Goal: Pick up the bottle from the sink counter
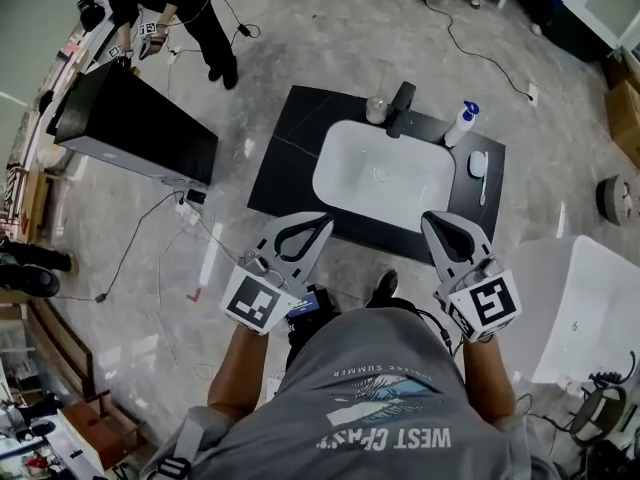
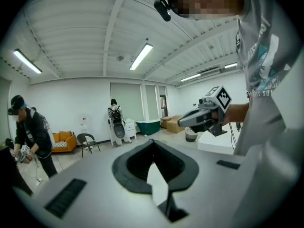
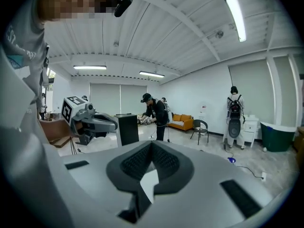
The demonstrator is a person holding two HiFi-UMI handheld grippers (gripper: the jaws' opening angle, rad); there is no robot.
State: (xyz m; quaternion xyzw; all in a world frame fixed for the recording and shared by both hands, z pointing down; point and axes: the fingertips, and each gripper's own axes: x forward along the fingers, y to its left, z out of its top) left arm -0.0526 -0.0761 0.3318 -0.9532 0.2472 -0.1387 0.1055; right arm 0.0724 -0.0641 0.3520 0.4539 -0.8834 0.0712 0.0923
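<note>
Left gripper (image 1: 321,220) and right gripper (image 1: 431,219) (both closed) hang by counter's (image 1: 288,153) near edge.

"WEST COAST" on grey T-shirt (image 1: 400,393)

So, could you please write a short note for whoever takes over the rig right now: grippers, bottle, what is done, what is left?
Left gripper: fingers shut, empty, held in the air at the near edge of the sink counter.
Right gripper: the same, shut and empty.
Bottle: white spray bottle with a blue top, standing at the counter's far right, beside the faucet.
Done: nothing yet; bottle untouched.
Left: open a gripper, probably the right one as it is nearer, reach across, grip and lift the bottle.
</note>
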